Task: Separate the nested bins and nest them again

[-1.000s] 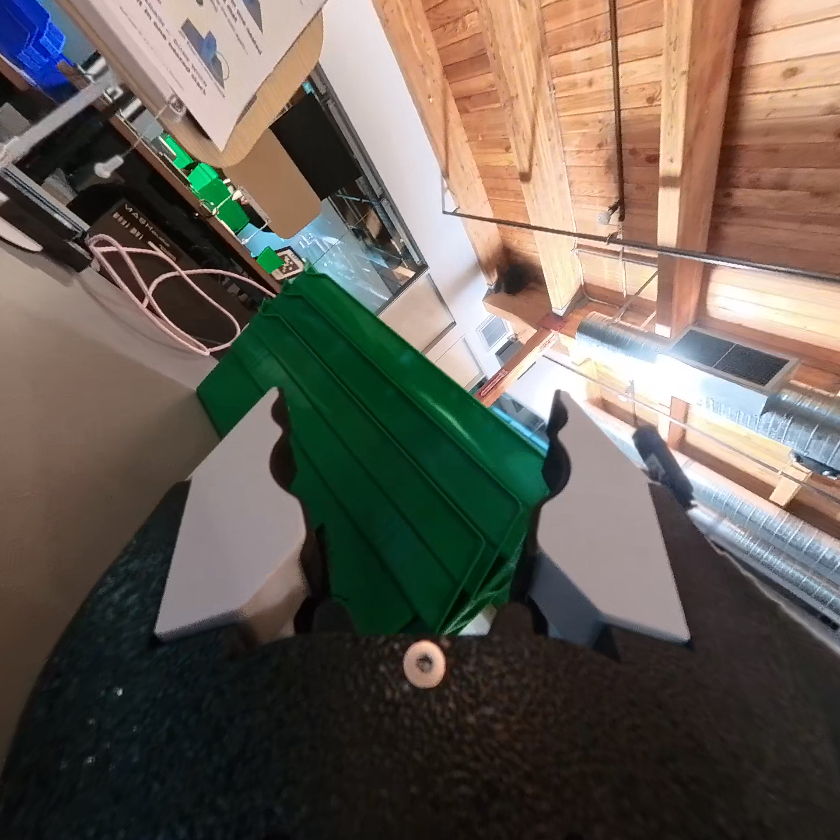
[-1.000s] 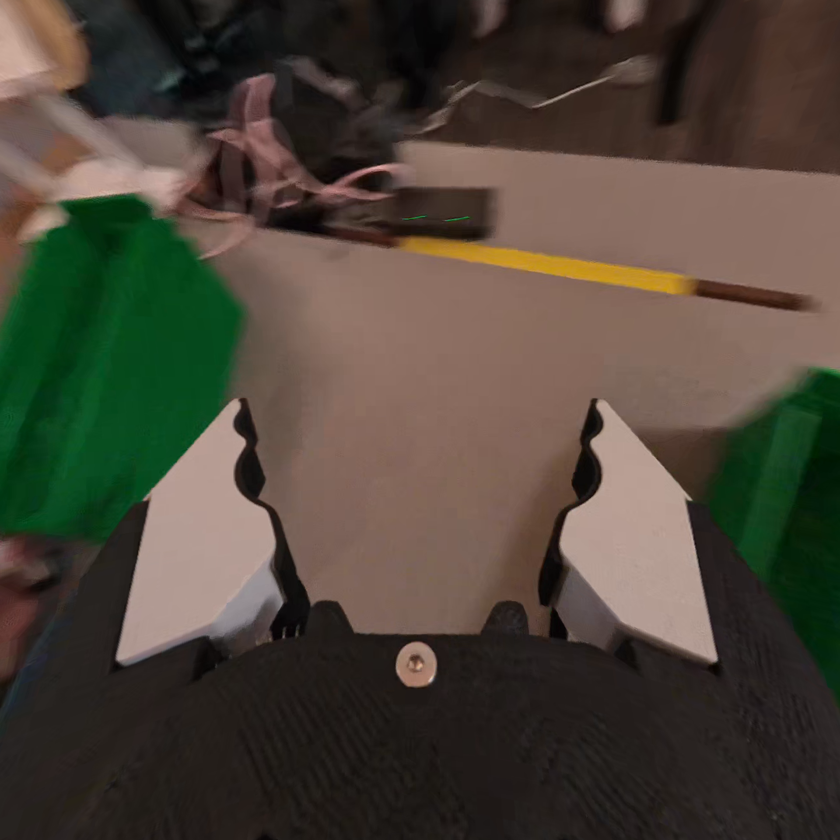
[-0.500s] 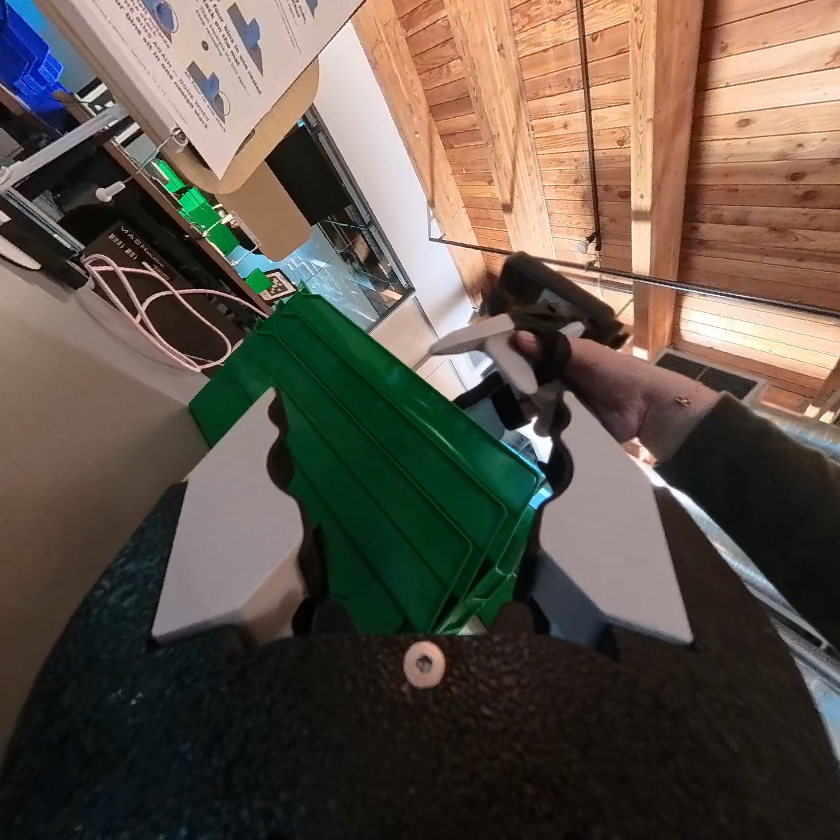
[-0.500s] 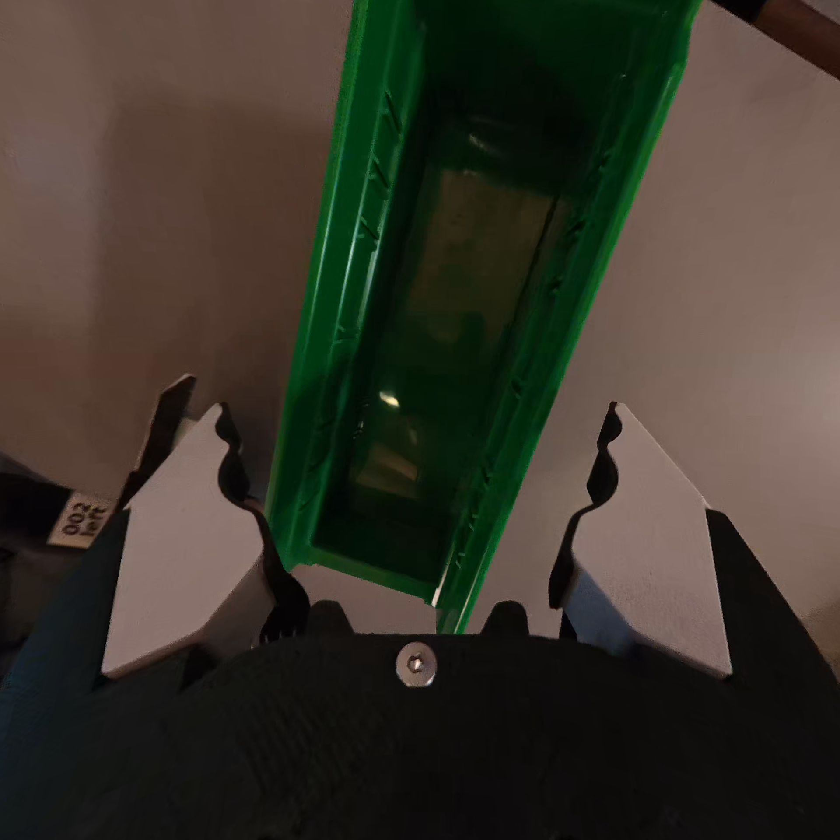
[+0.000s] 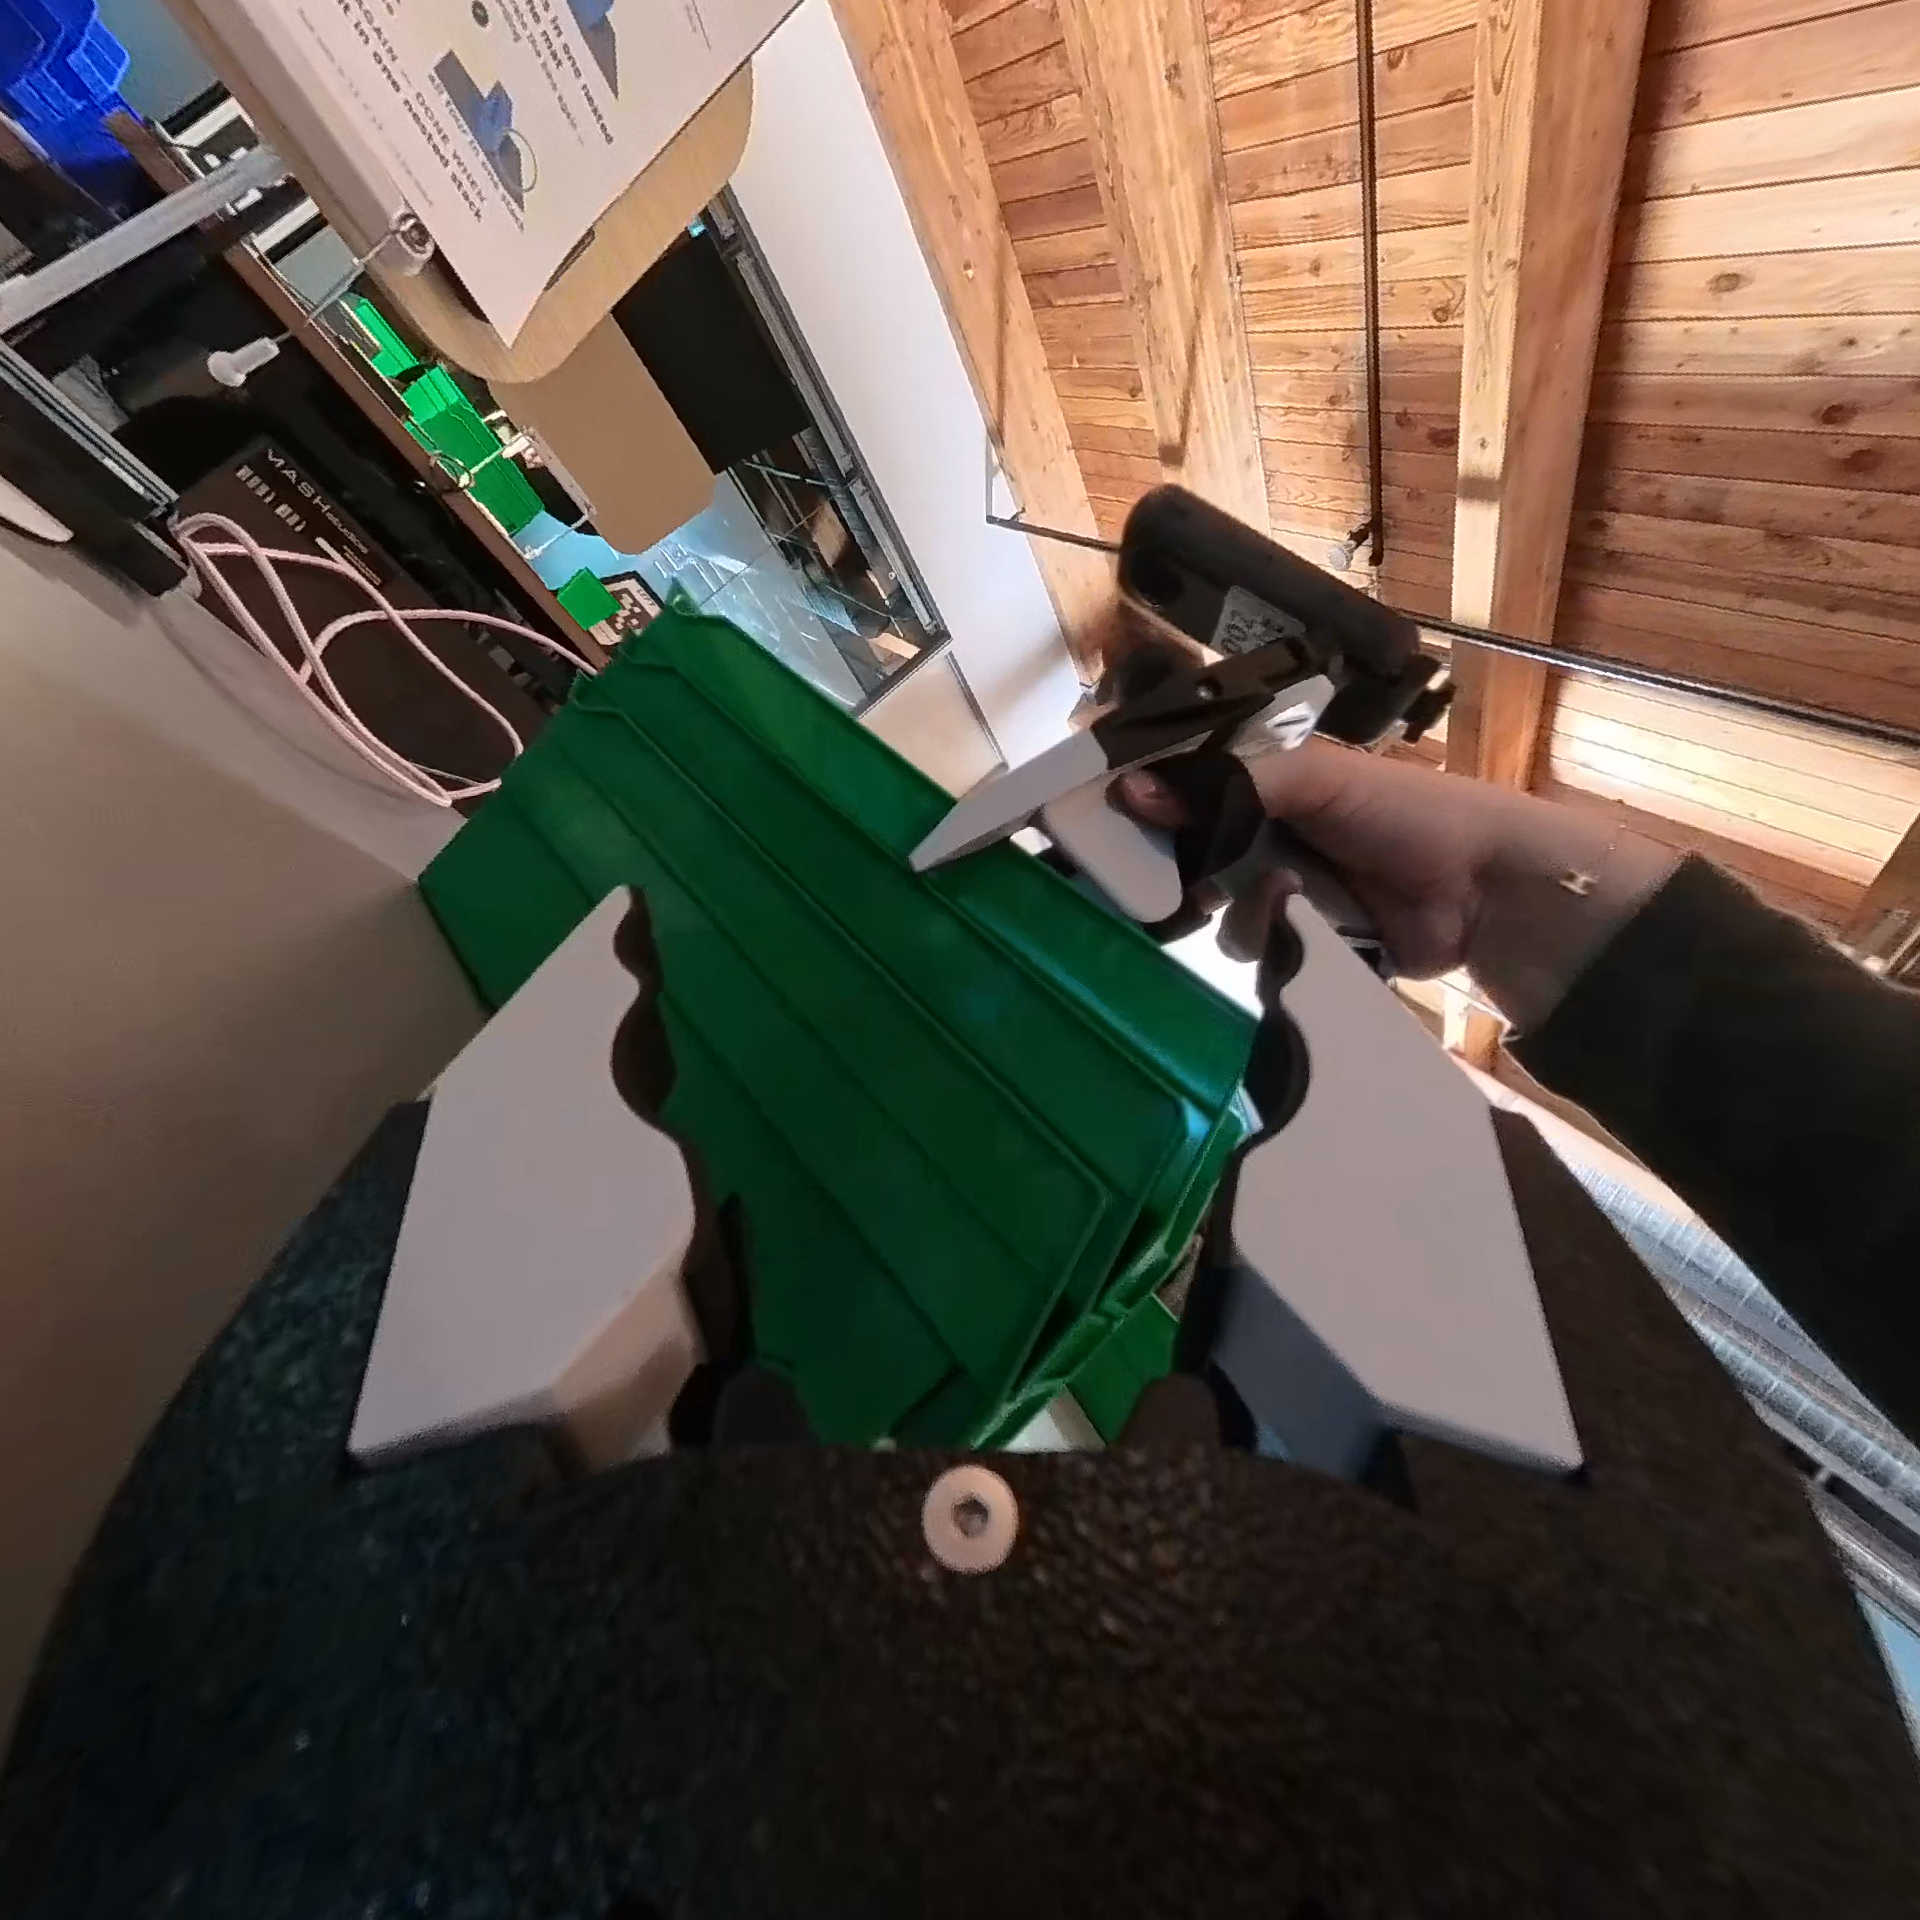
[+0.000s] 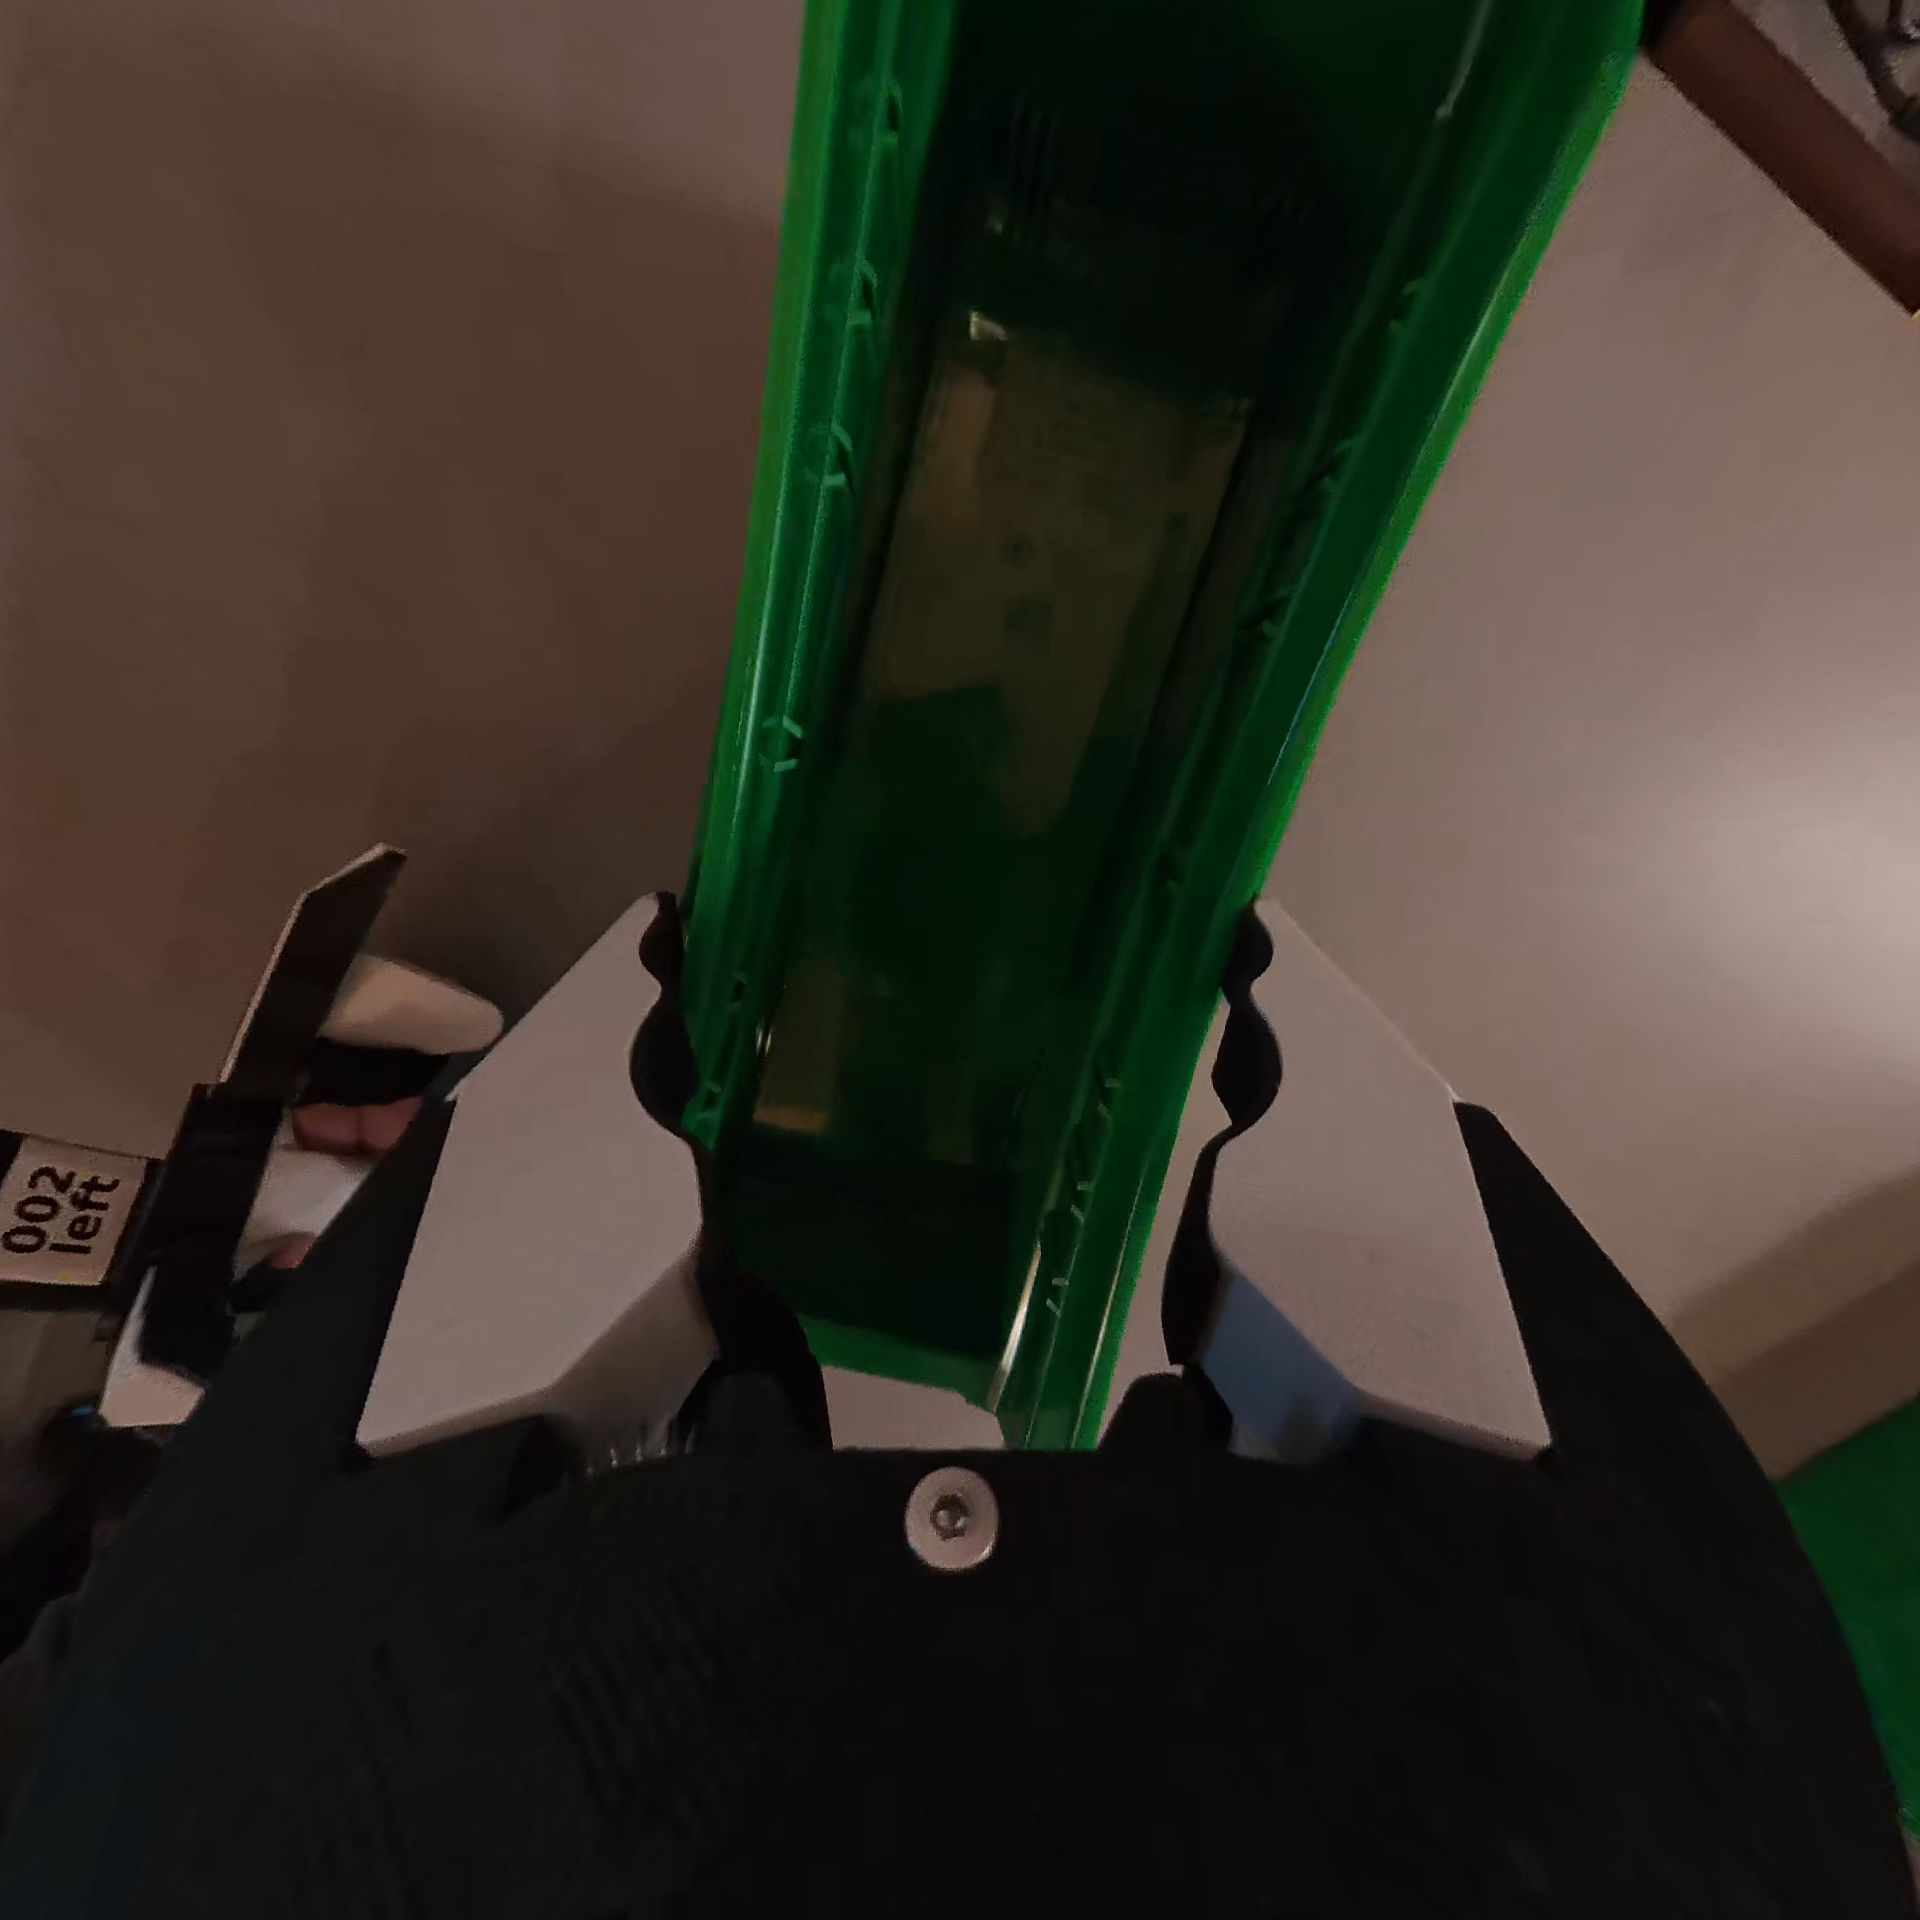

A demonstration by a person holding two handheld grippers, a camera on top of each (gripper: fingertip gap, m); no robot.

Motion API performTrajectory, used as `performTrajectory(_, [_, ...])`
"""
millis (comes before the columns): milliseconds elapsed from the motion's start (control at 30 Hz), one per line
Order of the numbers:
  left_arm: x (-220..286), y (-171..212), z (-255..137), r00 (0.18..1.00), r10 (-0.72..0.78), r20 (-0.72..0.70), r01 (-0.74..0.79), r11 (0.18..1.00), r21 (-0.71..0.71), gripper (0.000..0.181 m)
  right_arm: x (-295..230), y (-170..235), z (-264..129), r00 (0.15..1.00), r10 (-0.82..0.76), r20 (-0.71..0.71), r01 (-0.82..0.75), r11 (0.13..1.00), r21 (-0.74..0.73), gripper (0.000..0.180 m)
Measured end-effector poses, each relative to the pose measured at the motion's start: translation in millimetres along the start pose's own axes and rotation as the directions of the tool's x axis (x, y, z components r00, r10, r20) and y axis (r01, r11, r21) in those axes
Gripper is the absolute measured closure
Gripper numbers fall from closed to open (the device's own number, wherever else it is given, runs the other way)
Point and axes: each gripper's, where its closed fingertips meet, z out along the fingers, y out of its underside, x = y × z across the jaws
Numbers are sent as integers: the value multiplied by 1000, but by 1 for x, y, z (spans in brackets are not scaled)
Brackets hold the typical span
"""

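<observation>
Closing in since the previous frame, the right gripper [image 6: 951,1023] now brackets the green bins' [image 5: 914,1039] rim, left pad touching, right contact uncertain; grasp cannot be told. Left gripper [image 5: 940,1049]: jaws clenched on the nested bins' side, stack tilted over the beige tabletop [image 5: 156,935]. Room: wooden plank ceiling [image 5: 1714,312], pink cable [image 5: 343,675]. Bin interior dark, contents indistinct.

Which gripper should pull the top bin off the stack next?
Right, probably. The right gripper already straddles the near end of the inner green bin, fingers at both rims. The left gripper clamps the stacked bins from outside, suited to hold them steady.
</observation>
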Motion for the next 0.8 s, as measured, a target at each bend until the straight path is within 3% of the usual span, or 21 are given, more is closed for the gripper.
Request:
performTrajectory(267, [-4, 3, 2, 1000, -24, 10, 24, 1000, -17, 69, -7, 2, -5, 999, -15, 35, 15, 1000, -3, 75])
performTrajectory(633, [-5, 5, 3, 999, -25, 20, 26, 999, -25, 67, -2, 12, 3, 999, -24, 28, 26, 998, -49, 53])
performTrajectory(800, [-6, 5, 2, 999, -30, 22, 31, 999, -23, 67, 0, 7, -1, 1000, -13, 15, 14, 999, -32, 65])
